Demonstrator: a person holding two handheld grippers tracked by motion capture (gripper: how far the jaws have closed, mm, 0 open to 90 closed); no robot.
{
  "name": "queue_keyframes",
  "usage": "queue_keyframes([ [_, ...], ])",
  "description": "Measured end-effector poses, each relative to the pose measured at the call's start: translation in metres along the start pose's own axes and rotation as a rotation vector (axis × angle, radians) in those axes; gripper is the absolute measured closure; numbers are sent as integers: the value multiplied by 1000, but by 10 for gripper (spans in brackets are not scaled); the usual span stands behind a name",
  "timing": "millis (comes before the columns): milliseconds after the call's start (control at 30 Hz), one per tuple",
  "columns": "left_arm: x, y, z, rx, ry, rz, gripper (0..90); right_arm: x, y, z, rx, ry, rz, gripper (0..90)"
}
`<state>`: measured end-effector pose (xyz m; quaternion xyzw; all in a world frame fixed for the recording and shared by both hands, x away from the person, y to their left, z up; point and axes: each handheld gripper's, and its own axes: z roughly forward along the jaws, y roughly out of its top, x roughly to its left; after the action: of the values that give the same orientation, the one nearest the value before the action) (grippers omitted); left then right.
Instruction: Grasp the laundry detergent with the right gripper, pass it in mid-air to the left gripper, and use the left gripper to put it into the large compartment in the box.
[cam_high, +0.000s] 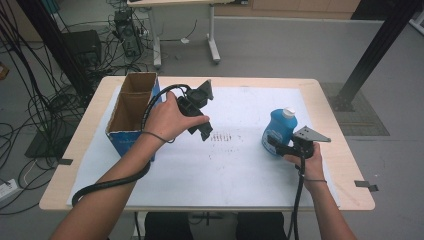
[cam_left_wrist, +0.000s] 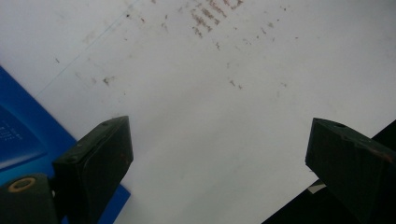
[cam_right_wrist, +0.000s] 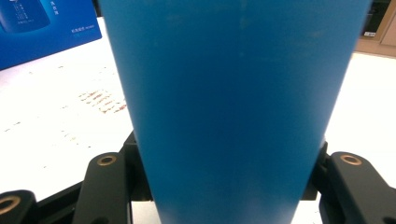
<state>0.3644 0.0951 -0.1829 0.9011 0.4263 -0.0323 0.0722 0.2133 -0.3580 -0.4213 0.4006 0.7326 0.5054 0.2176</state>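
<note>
Blue bottle (cam_high: 279, 129) upright on white sheet (cam_high: 240, 165), clamped in right tool (cam_high: 274, 145), left tool (cam_high: 204, 131) apart, apparently empty.

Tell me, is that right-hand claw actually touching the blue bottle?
Touching. In the right gripper view the blue bottle sits squeezed between the right gripper's black jaws, with no gap on either side; the high view agrees.

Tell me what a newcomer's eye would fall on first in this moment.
The blue bottle with its white cap, upright at the table's right side, clamped low in the right gripper. Next, the open cardboard box at the left edge, with the left gripper poised beside it, jaws wide apart above the stained white sheet.
</note>
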Motion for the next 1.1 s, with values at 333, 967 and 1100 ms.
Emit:
queue_keyframes([
  [333,1,-2,-1,0,2,-3,79,0,1,0,2,1,-2,412],
  [967,0,-2,-1,-2,5,-7,78,2,-2,0,-7,-6,-6,414],
  [1100,0,-2,-2,-3,3,-4,77,2,-2,0,-7,-6,-5,414],
])
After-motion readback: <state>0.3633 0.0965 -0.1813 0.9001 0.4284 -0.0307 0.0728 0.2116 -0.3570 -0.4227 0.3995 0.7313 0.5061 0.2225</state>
